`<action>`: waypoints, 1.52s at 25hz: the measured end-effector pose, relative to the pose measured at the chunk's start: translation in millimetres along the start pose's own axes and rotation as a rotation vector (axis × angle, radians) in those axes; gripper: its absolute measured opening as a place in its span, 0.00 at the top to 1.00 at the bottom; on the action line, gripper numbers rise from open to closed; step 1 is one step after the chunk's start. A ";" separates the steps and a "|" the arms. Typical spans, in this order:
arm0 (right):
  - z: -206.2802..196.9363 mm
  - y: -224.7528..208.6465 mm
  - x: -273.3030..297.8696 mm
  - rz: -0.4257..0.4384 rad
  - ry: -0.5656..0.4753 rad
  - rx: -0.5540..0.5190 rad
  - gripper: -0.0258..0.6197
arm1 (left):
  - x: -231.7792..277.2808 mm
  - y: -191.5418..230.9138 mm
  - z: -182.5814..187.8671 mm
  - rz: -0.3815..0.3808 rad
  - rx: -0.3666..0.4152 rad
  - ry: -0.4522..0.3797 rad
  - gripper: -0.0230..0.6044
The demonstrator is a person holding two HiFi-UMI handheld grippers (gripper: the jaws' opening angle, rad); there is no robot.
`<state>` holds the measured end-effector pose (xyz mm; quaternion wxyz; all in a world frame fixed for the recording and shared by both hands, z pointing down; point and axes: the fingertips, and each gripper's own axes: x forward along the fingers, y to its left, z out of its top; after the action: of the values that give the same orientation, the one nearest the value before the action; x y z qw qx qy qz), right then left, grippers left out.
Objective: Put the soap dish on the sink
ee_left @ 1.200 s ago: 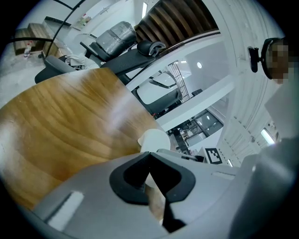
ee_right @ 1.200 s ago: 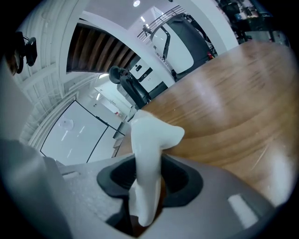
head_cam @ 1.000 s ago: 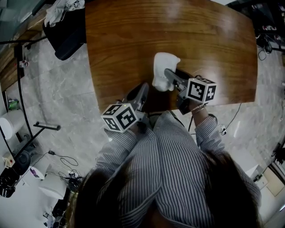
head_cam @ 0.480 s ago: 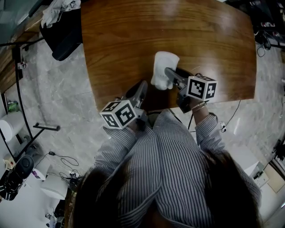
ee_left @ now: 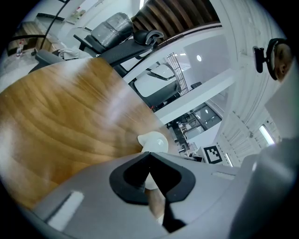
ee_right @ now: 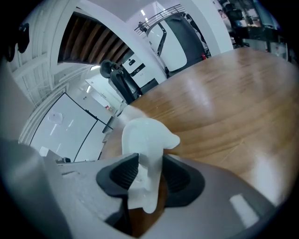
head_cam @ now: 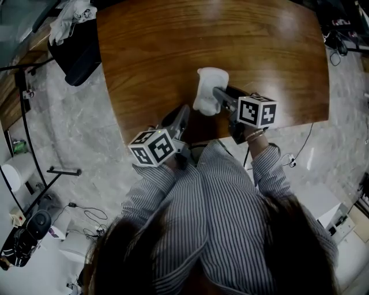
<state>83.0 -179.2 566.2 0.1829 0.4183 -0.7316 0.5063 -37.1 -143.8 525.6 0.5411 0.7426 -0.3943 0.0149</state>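
Observation:
The white soap dish stands on edge over the brown wooden table, near its front edge. My right gripper reaches it from the right. In the right gripper view the dish sits between the black ribbed pads. The jaws of the right gripper are opening, and both pads still touch the dish's thin rim. My left gripper hovers at the table's edge, left of the dish, shut and empty. From the left gripper the dish shows just beyond its tips.
A black chair with a white cloth on it stands off the table's far left corner. Cables and small devices lie on the marble floor to the left and right. The table's far half is bare wood.
The head view has drifted a little to the left. The right gripper and the dish have barely shifted on the table, and the left gripper has stayed put.

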 end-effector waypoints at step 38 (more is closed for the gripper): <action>17.3 93.0 -116.4 0.015 -0.389 -0.274 0.96 | 0.8 -99.5 17.7 -0.227 0.339 0.131 0.96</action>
<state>79.4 -132.3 423.8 0.0897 0.4740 -0.8180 0.3134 16.1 -148.4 439.8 0.4310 0.8601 -0.2642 0.0682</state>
